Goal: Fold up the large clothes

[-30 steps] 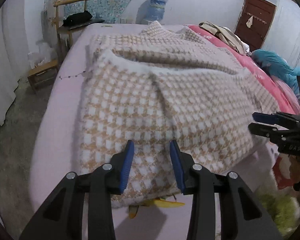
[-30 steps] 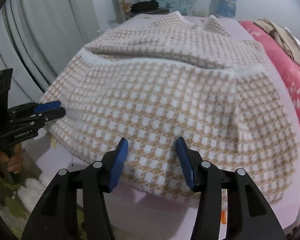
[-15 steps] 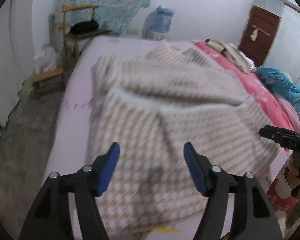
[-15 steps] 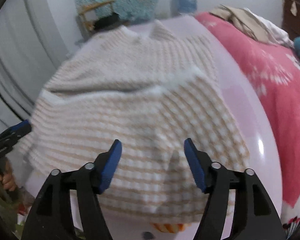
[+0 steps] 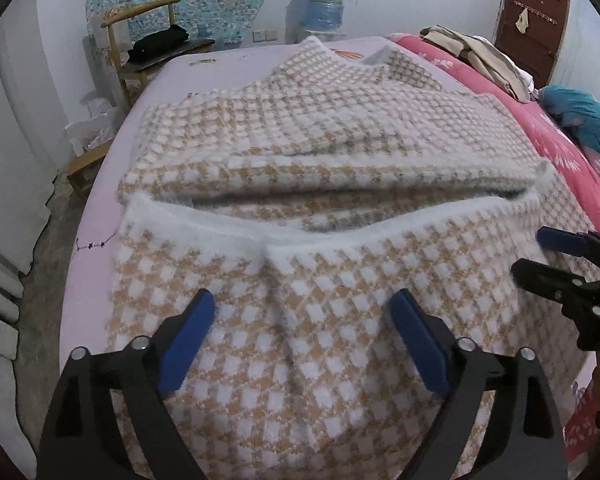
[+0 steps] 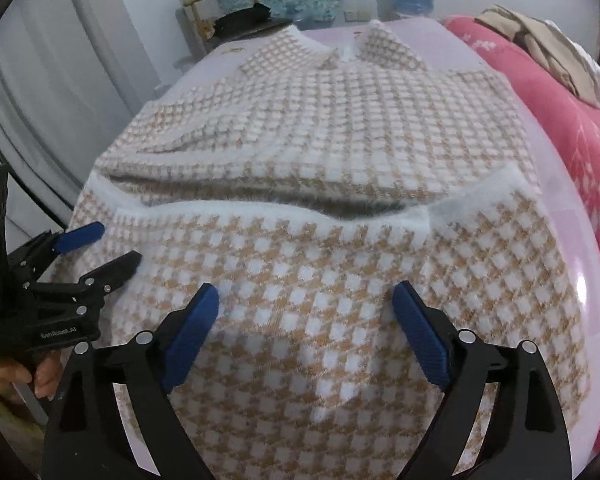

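Note:
A large fuzzy tan-and-white checked garment (image 5: 320, 200) (image 6: 320, 184) lies on the lilac bed, its lower part folded up so the white hem crosses the middle. My left gripper (image 5: 302, 304) hovers over the near left part of the fold, its jaws opening wide with nothing pinched between the blue pads. Over the near right part my right gripper (image 6: 306, 298) is likewise opening, the cloth lying under it untouched. Each gripper shows at the edge of the other's view: the right gripper (image 5: 540, 252) and the left gripper (image 6: 100, 244).
The lilac bed (image 5: 100, 248) has a pink floral quilt (image 5: 540, 132) along its right side with beige clothes (image 5: 480, 52) and a teal item (image 5: 584, 120) on it. A wooden chair (image 5: 140, 40) and water jug (image 5: 324, 4) stand by the far wall. A dark door (image 5: 532, 12) is at right.
Both grippers' jaws spread from fairly narrow to wide. Both moved in over the folded garment, which now fills more of each view.

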